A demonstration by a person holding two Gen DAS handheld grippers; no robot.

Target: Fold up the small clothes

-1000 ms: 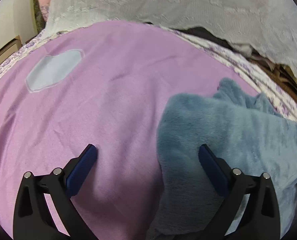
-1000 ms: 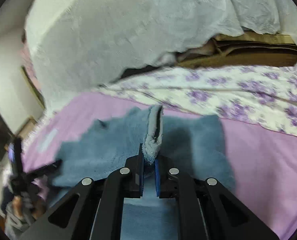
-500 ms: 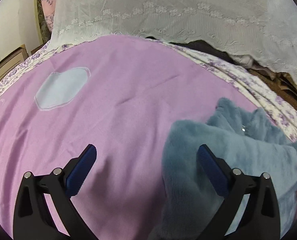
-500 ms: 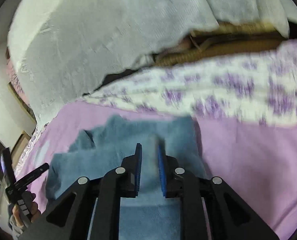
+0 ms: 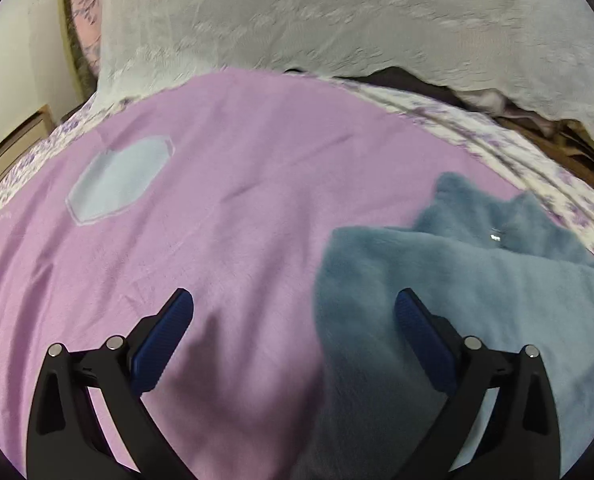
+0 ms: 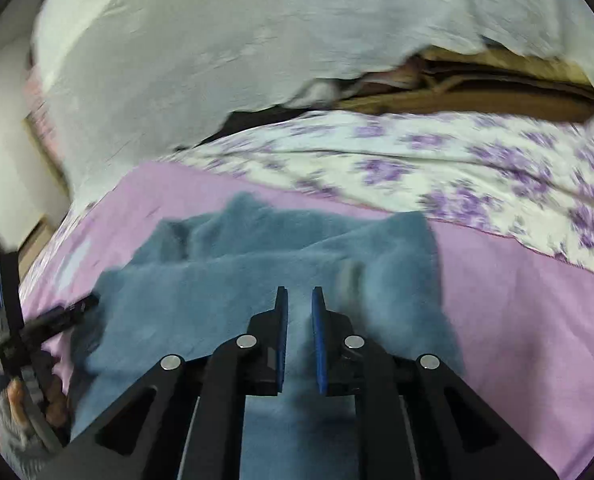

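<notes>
The right claw (image 6: pixel 299 312) has just let go. A second ago its blue pads were pinched on a raised fold of the fluffy blue-grey fleece garment (image 6: pixel 257 280); since then its jaws have been opening, and now they stand a narrow gap apart with nothing between them. The released fold has dropped and lies flat on the rest of the fleece, ahead of and below the right claw. So one fold looks laid down, and the garment sits as a doubled, roughly rectangular bundle on the pink-purple bedspread (image 6: pixel 517 320), its far edge near the white sheet with purple flowers (image 6: pixel 457 160).

The left claw (image 5: pixel 295 332) hangs wide open and holds nothing. Its right finger is over the near left edge of the fleece garment (image 5: pixel 437 280); its left finger is over bare pink-purple bedspread (image 5: pixel 237 184). It has drawn back a little from the cloth over the past second. Well ahead of it and to its left is a pale blue octagonal patch (image 5: pixel 121 178) on the spread.

My judgement: with both claws free, the next fold or a smoothing pass is what remains.

No brand, label or legible writing shows; a small shiny speck on the fleece's far part is too small to identify.
</notes>
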